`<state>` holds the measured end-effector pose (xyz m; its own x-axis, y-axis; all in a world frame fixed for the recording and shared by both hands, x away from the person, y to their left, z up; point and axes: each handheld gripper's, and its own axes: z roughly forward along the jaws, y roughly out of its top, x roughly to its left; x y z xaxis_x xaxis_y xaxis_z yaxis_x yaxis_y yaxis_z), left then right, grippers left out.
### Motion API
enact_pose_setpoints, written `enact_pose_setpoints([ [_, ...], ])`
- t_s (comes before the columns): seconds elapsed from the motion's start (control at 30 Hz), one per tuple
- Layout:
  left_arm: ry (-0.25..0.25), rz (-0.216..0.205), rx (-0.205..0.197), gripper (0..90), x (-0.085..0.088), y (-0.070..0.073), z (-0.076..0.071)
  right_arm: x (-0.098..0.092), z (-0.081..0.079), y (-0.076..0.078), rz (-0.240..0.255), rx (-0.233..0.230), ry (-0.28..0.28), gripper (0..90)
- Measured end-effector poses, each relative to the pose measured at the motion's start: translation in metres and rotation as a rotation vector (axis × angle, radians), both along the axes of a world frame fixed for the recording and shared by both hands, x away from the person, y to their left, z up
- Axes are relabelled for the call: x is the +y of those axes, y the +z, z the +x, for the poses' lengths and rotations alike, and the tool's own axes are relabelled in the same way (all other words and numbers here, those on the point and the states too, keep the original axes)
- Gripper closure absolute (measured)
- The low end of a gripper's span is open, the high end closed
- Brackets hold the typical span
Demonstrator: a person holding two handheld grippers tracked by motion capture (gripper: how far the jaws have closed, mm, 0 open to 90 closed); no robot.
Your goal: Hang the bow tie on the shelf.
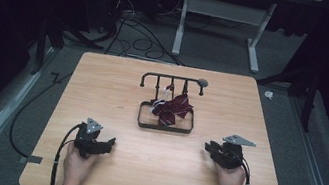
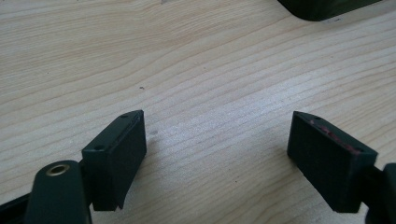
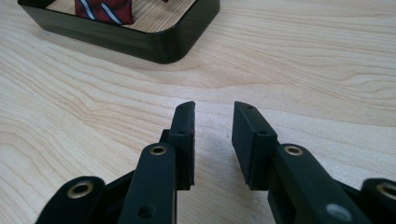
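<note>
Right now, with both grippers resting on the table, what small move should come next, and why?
Probably move the right gripper forward toward the striped tie in the dark tray. Its jaws stand apart with nothing between them, and the tray corner lies just ahead in the right gripper view. The left gripper is also open.

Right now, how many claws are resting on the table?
2. The left claw is at the table's near left; the right claw is at its near right. Both are open and empty.

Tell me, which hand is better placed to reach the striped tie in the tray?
Probably the right gripper: its open jaws face the tray holding the tie. The left gripper shows mostly bare table.
</note>
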<state>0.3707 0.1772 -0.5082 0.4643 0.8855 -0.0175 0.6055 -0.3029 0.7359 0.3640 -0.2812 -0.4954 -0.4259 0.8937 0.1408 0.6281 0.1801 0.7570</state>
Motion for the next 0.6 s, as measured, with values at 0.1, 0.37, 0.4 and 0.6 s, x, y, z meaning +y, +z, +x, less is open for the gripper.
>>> enact_pose_setpoints([
  [0.1,0.0,0.0,0.0,20.1,0.0,0.0,0.0,0.001,0.0,-0.002,-0.005,0.004,-0.001,71.3],
  [0.37,0.0,-0.001,0.0,20.2,0.0,0.0,0.0,0.006,0.0,-0.005,-0.035,0.01,0.002,69.8],
  [0.4,0.0,-0.001,0.0,20.1,0.0,0.0,0.0,0.006,0.0,-0.006,-0.039,0.013,-0.001,69.3],
  [0.6,0.0,-0.001,0.0,20.2,0.0,0.0,0.0,0.011,-0.001,-0.006,-0.087,-0.007,0.007,61.2],
])
